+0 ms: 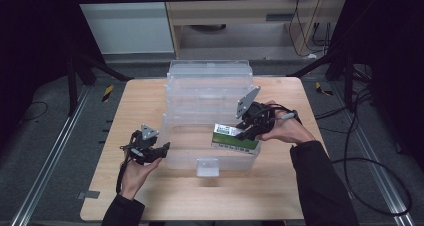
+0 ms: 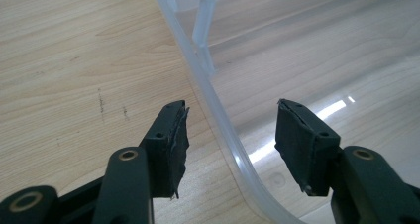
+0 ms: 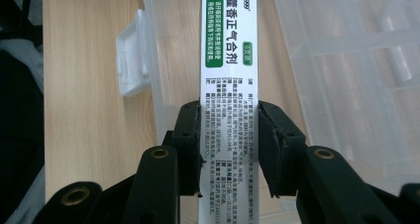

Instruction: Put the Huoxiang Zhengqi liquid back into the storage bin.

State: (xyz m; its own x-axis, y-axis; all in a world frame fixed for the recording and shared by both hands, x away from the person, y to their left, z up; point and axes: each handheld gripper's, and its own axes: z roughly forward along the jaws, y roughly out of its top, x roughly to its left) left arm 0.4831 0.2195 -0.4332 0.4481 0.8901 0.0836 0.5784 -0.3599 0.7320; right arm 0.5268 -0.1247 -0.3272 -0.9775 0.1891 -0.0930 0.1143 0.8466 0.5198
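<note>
A clear plastic storage box [image 1: 175, 158] stands mid-table with its lid [image 1: 210, 68] swung up behind it. My right gripper [image 1: 248, 131] is shut on a white and green medicine carton [image 1: 227, 136], held over the box's right front part. In the right gripper view the carton [image 3: 229, 50] runs up between both jaws of the gripper [image 3: 229, 130], printed side showing. My left gripper [image 1: 162, 151] is at the box's left front corner. In the left gripper view it [image 2: 230, 140] is open, with the box's rim [image 2: 218, 110] passing between the jaws, untouched.
The box's white latch [image 1: 207, 167] hangs at its front wall, also seen in the right gripper view [image 3: 132, 55]. The wooden table [image 1: 135, 106] ends close behind the lid. Bare tabletop [image 2: 74, 60] lies left of the box.
</note>
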